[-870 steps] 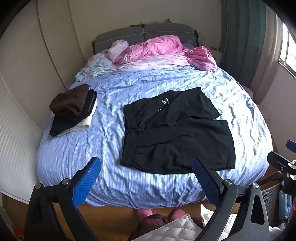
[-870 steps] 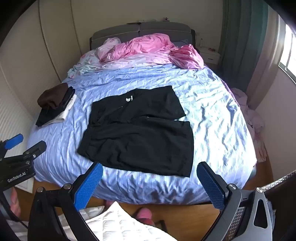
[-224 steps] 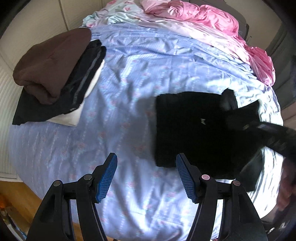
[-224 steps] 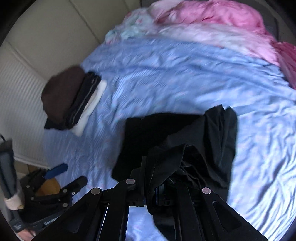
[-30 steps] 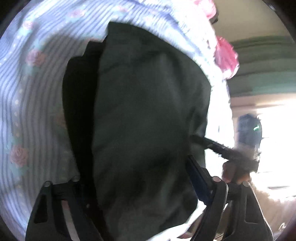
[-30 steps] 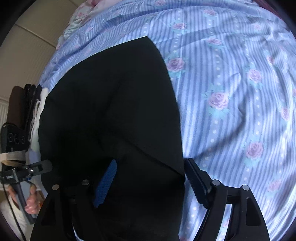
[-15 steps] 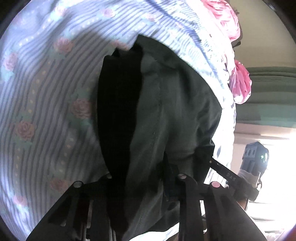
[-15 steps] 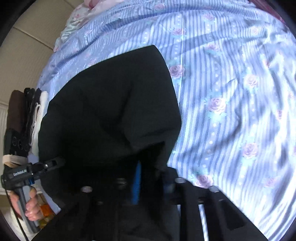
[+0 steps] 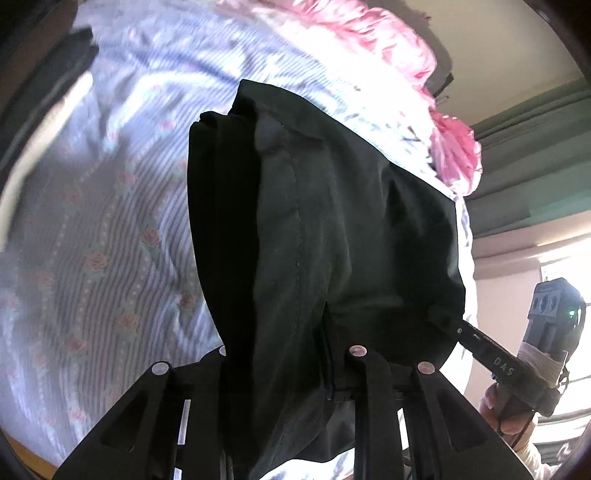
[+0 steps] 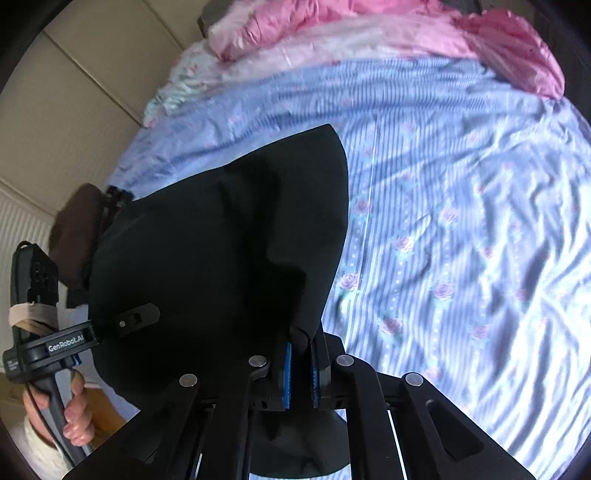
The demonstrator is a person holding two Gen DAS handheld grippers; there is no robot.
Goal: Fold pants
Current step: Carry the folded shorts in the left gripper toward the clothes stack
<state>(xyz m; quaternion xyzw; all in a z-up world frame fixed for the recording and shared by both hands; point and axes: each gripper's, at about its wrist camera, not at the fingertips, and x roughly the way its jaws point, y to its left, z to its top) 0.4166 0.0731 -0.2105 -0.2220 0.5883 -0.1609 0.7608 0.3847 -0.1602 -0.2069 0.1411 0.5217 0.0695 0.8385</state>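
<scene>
The folded black pants [image 9: 332,236] are hanging as a thick bundle above the bed, gripped along their near edge by both tools and draping down in front of each camera. In the left wrist view the left tool [image 9: 291,365] is sitting with its jaws drawn close together and clamped on the fabric; the cloth is covering the pads, so only the black finger frames are showing. In the right wrist view the right tool [image 10: 299,369] is pinching a fold of the same pants, its two blue pads [image 10: 286,373] standing nearly together with a thin layer of cloth between them. Each tool is also appearing in the other's view: the right tool's fingers are biting the right edge of the bundle in the left wrist view, with a hand [image 9: 506,410] wrapped around its handle; the left tool is meeting the bundle's left edge in the right wrist view, held by a hand [image 10: 74,410] at lower left. Under the pants the blue striped bedsheet [image 10: 461,229] with rose print is lying wrinkled. A pink quilt [image 10: 369,26] is lying bunched at the head of the bed. A stack of folded clothes [image 10: 75,229], brown on top, is resting on the sheet's left side, partly hidden behind the pants. Green curtains [image 9: 532,158] are hanging at the right of the left wrist view.
</scene>
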